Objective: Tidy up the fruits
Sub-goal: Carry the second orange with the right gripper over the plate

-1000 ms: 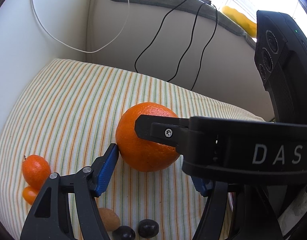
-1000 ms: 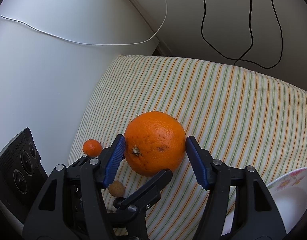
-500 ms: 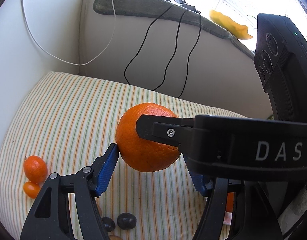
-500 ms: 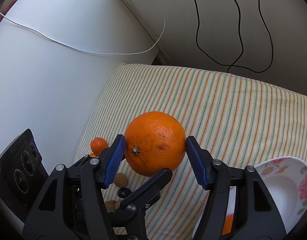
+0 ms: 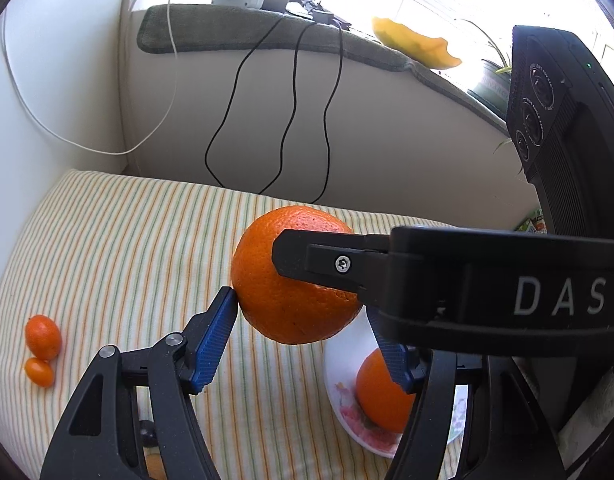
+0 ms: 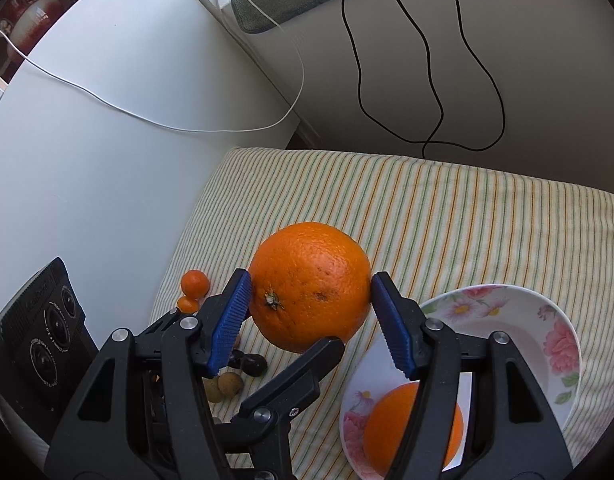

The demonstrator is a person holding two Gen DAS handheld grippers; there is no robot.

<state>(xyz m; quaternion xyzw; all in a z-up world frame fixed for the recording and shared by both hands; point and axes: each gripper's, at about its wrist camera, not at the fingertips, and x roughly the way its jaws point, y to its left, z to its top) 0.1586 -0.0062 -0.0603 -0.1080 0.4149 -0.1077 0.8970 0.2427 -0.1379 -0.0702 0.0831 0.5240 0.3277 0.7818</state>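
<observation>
One large dimpled orange (image 6: 310,285), stem scar showing, looks unblemished.

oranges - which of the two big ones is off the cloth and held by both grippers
The upper orange, clamped between the right gripper pads and also by the left gripper. The other orange lies in the floral plate below.

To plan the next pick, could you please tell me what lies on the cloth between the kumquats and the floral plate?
In the right wrist view, two dark fruits and two brownish round ones lie there on the striped cloth.
</observation>
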